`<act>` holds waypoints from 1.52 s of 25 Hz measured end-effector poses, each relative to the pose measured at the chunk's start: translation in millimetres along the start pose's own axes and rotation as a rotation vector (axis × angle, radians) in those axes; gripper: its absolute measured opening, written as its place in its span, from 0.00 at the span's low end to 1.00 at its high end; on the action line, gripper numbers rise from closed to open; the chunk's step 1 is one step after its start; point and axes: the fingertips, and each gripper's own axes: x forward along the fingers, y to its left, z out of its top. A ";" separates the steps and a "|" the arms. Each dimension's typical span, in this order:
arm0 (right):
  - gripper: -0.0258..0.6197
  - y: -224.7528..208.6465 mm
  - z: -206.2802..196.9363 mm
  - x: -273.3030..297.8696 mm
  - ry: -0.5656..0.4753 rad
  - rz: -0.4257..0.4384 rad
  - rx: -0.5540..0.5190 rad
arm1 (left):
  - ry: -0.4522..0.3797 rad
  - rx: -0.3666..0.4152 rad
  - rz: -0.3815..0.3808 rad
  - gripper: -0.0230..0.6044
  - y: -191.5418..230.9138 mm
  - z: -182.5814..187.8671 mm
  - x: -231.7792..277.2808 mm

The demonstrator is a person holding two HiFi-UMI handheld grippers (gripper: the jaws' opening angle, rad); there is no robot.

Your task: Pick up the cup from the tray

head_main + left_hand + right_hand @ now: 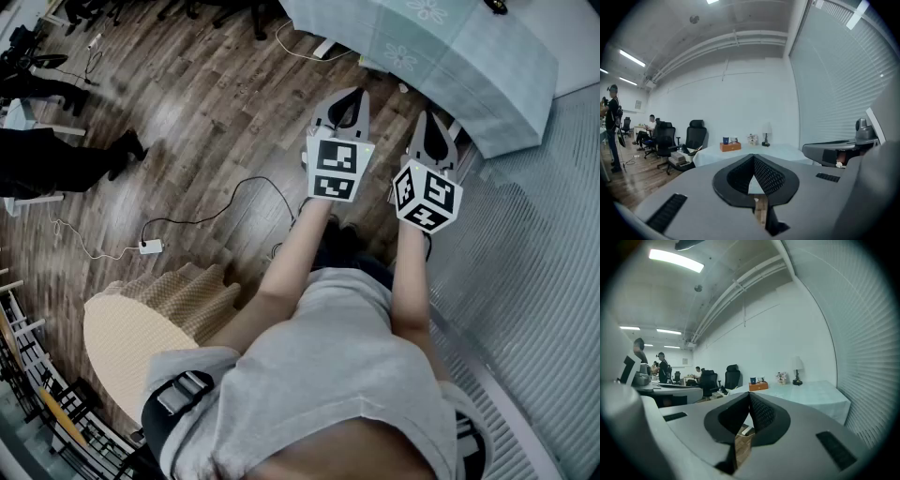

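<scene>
**Left gripper raised toward a far table, jaws together**

The left gripper [753, 157] pointed level across the room, its two dark ribbed jaws meeting at the tips with nothing between them. Beyond the tips stood a table [787, 151] under a pale cloth. On it sat a brown tray [730, 147] holding a blue cup [725, 140], with a small lamp [766, 136] near the tray. Black office chairs [696, 135] stood to the left on the wooden floor [637, 174], a seated person [650, 123] behind them, and blinds [834, 84] covered the right wall.
</scene>
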 end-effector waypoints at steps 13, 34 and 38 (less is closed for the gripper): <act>0.05 0.3 2.1 4.3 -0.009 0.008 0.004 | -0.008 0.011 -0.007 0.05 -2.9 4.4 3.8; 0.05 -57.2 -3.4 50.5 0.011 0.072 0.073 | 0.033 0.006 0.038 0.05 -24.5 0.1 68.1; 0.05 -59.3 -5.4 74.8 0.007 0.076 0.073 | 0.036 -0.003 0.043 0.05 -11.3 -4.4 92.0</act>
